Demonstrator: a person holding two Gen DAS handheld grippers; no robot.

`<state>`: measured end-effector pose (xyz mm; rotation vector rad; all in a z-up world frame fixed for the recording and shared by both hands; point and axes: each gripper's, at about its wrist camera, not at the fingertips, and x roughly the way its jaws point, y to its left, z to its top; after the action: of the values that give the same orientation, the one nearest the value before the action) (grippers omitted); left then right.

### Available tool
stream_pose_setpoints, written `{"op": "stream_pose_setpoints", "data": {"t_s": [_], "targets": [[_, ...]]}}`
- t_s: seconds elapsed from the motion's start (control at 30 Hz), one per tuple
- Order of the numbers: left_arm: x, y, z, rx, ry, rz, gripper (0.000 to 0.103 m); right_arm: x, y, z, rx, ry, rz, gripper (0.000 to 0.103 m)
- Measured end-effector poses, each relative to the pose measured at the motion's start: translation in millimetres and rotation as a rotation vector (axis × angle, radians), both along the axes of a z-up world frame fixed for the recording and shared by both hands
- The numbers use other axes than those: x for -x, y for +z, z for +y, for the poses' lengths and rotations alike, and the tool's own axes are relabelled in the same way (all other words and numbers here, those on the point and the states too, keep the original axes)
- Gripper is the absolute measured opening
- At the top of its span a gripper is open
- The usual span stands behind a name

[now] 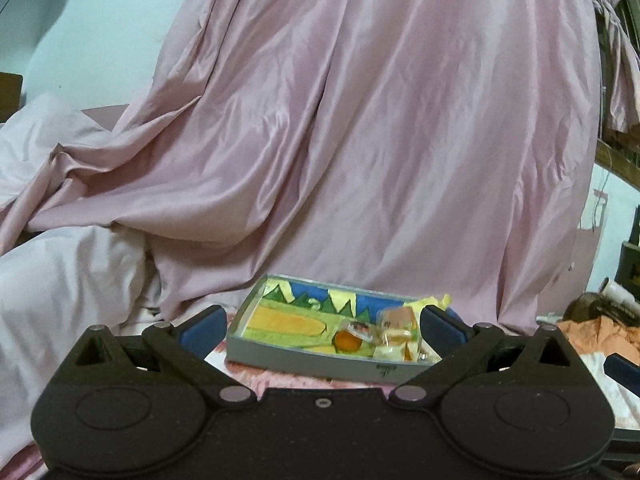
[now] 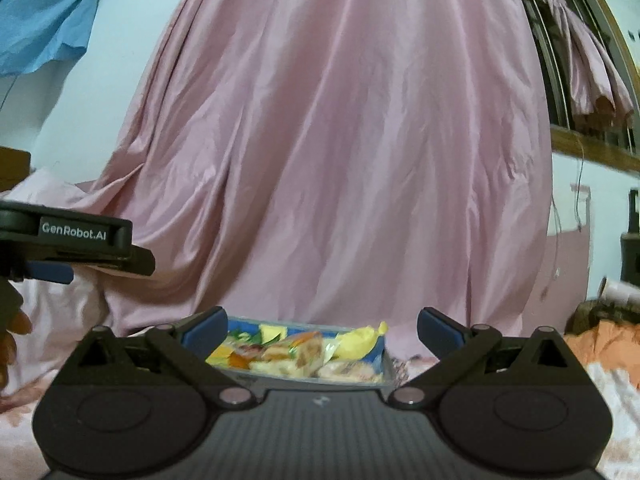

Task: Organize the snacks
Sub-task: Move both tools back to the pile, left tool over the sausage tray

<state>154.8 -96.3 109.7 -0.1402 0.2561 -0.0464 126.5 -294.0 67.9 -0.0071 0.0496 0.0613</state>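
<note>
A grey tray (image 1: 304, 360) with a painted yellow, green and blue floor lies on the bed ahead. Several wrapped snacks (image 1: 394, 330) sit at its right end; its left part is bare. My left gripper (image 1: 322, 324) is open and empty, held just short of the tray. In the right wrist view the same tray (image 2: 384, 364) is low ahead with a pile of wrapped snacks (image 2: 304, 354) and a yellow packet (image 2: 360, 340). My right gripper (image 2: 322, 330) is open and empty, just before the tray. The left gripper's body (image 2: 72, 236) shows at the left edge.
A large pink sheet (image 1: 360, 140) hangs behind the tray. White bedding (image 1: 60, 280) is bunched at the left. An orange cloth (image 1: 600, 332) and clutter lie at the right. A pink patterned bed cover (image 2: 616, 392) lies under the tray.
</note>
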Motion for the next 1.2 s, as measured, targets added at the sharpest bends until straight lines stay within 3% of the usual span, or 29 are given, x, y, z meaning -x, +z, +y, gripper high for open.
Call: {"op": "stream_pose_setpoints", "data": {"t_s": [0.47,0.7,1.2], "targets": [[69.0,-47.0,25.6,-0.086,-0.061,0.034,0.102,70.0,-27.2,18.0,-0.005,0.032,0.125,0.103],[84.7,-66.5,43.7,-0.11,-0.096,0.081,0.102,87.8,-40.0,18.4,-0.057,0.004,0.243,0.103],[67.2,-128.5,47.3,-0.155,-0.203,0.3,0.102,71.8,-75.1,56.2,0.149,0.005,0.442,0.103]]}}
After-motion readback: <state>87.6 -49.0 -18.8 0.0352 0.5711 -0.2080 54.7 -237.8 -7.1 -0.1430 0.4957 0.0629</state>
